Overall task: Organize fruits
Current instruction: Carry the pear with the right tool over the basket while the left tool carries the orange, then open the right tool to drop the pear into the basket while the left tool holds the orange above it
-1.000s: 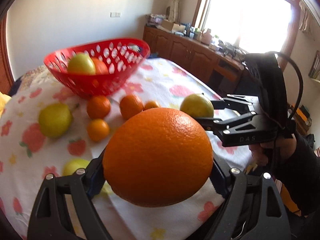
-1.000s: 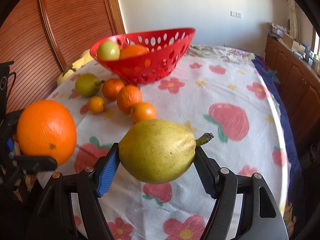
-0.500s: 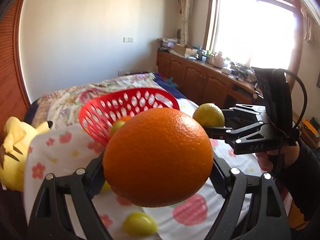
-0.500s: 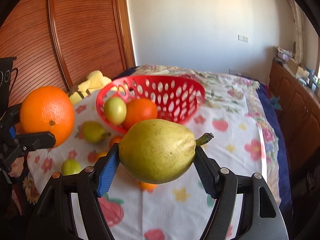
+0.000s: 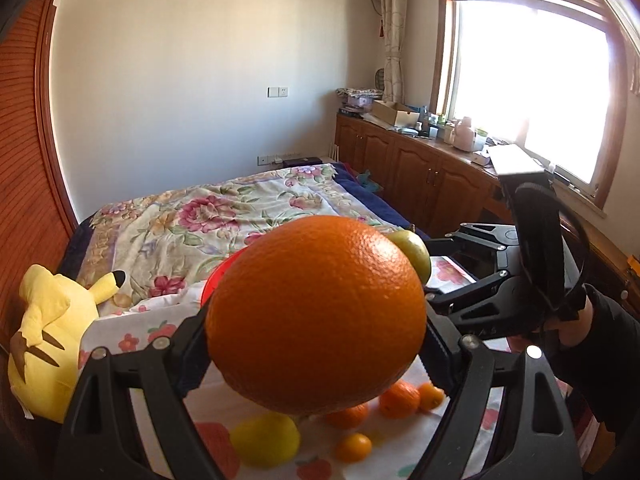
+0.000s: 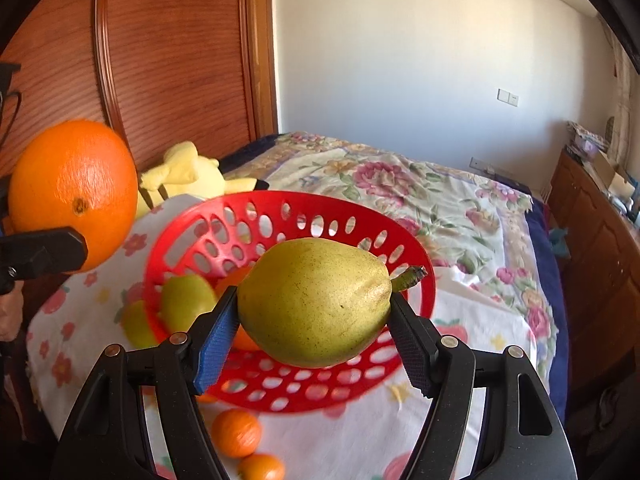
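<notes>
Right gripper (image 6: 314, 334) clamps pear (image 6: 314, 300) above red basket (image 6: 288, 220); big orange (image 6: 74, 194) at left.

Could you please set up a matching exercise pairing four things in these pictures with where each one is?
Things:
1. big orange
2. pear
3. red basket
4. yellow plush toy

Places:
A. on the flowered cloth, holding fruit
B. clamped in the right gripper
C. against the wooden panel
D. clamped in the left gripper

Pairs: 1-D, 2-B, 3-A, 4-C
</notes>
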`<state>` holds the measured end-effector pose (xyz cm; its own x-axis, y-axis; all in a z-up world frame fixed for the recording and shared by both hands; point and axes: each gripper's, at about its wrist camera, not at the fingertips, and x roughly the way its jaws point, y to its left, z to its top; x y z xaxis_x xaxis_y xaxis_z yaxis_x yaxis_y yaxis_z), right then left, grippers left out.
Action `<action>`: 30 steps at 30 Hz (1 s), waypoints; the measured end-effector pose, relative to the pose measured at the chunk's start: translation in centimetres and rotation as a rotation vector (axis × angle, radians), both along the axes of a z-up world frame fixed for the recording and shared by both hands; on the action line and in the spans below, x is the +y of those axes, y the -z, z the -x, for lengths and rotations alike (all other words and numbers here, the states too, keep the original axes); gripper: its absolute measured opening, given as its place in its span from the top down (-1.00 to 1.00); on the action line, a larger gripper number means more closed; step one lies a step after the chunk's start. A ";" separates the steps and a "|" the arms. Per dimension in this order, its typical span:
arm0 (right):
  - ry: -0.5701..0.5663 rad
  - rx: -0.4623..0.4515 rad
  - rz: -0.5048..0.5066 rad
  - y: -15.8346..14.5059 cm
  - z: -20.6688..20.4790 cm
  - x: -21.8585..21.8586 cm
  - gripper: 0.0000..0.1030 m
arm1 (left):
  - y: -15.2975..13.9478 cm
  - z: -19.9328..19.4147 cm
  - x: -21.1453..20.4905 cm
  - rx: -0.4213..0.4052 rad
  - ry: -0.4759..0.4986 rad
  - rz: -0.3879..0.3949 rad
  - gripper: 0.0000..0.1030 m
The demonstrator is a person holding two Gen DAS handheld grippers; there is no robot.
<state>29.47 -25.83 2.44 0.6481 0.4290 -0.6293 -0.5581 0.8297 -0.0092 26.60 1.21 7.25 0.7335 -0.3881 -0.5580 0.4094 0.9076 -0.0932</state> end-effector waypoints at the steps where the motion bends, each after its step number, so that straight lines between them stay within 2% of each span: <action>1: -0.003 -0.001 0.019 0.3 -0.6 0.4 -0.44 | 0.2 -0.7 0.2 0.004 -0.004 0.000 -0.66; 9: -0.062 0.019 0.107 2.2 -2.6 2.7 -0.44 | 1.7 -4.5 0.4 0.027 -0.021 -0.005 -0.66; 15: -0.046 0.047 0.159 3.5 -3.9 3.1 -0.44 | 2.7 -6.8 0.3 0.044 -0.028 -0.022 -0.66; 23: -0.036 0.065 0.228 4.6 -4.5 3.5 -0.45 | 3.9 -8.4 -0.5 0.067 -0.038 -0.045 -0.66; 30: -0.042 0.073 0.245 5.0 -4.5 3.8 -0.45 | 4.7 -9.2 -1.1 0.091 -0.039 -0.083 -0.66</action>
